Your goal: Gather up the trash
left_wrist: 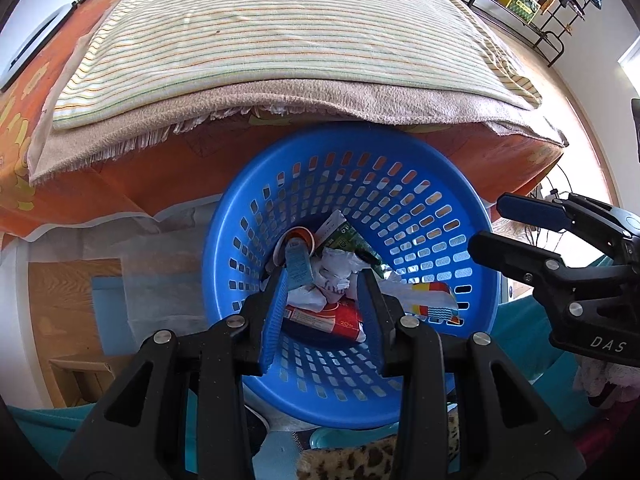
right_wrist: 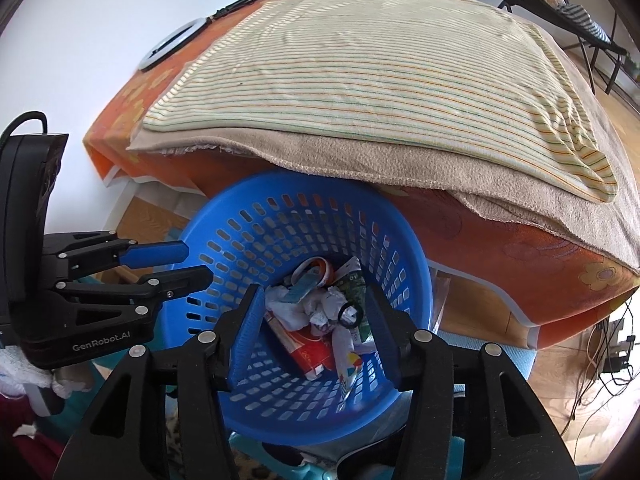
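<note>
A round blue perforated basket (left_wrist: 440,184) stands on the floor against the bed; it also shows in the right wrist view (right_wrist: 224,232). It holds several pieces of trash: crumpled white paper (left_wrist: 336,268), a red packet (left_wrist: 340,316), a green wrapper (left_wrist: 348,236) and an orange-rimmed cup (left_wrist: 300,236). The same trash (right_wrist: 320,312) shows in the right wrist view. My left gripper (left_wrist: 324,280) hangs over the basket, open and empty. My right gripper (right_wrist: 312,304) is also over the basket, open and empty. Each gripper shows in the other's view at the side, my right (left_wrist: 492,224) and my left (right_wrist: 196,264).
A bed with an orange sheet (left_wrist: 132,184), a beige blanket (left_wrist: 320,100) and a striped cover (left_wrist: 256,32) rises just behind the basket. Wood floor (right_wrist: 480,312) and cables (right_wrist: 608,348) lie to the right. Teal and leopard-print cloth (left_wrist: 352,460) lies below the basket.
</note>
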Demonstrator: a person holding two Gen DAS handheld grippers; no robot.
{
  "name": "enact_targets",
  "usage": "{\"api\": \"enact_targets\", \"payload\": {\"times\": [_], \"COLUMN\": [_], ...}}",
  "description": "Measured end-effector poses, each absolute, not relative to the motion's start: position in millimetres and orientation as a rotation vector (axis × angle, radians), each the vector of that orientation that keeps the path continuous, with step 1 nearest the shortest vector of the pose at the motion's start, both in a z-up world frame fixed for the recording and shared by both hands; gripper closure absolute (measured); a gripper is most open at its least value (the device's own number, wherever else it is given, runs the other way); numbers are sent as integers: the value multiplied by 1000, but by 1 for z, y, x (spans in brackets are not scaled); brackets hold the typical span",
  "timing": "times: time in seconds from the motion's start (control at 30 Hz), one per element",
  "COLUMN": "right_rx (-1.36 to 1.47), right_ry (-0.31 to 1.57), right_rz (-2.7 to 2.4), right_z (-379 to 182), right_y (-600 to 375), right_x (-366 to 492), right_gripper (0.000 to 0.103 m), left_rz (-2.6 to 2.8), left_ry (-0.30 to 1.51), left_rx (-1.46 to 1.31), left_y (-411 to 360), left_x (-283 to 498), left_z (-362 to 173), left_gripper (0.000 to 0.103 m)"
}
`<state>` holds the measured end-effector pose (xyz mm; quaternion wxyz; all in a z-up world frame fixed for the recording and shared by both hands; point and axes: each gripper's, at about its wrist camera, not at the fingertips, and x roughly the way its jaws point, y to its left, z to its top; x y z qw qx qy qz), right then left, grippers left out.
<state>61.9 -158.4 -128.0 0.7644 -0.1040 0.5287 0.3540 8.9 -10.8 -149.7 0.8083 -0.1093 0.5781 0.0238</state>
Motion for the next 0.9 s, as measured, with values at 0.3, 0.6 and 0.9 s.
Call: {"api": "enact_targets", "payload": {"times": [0.3,0.6,0.9], "right_rx": [-217,-197,-174], "right_ry": [1160,1153,1111], "right_rz": [732,696,663], "right_z": [-128,-122,-105], "right_y": [-161,-164,-168], "right_x": [66,72,82], "right_gripper": [40,39,37], "left_rz": [73,89,103], "left_ry": [1222,1202,1146], "left_rx": [-232,-229,-222], "left_y": [-9,-8,-2], "left_x": [8,11,17], "left_z": [-146,-138,-114], "left_gripper": [43,42,37]}}
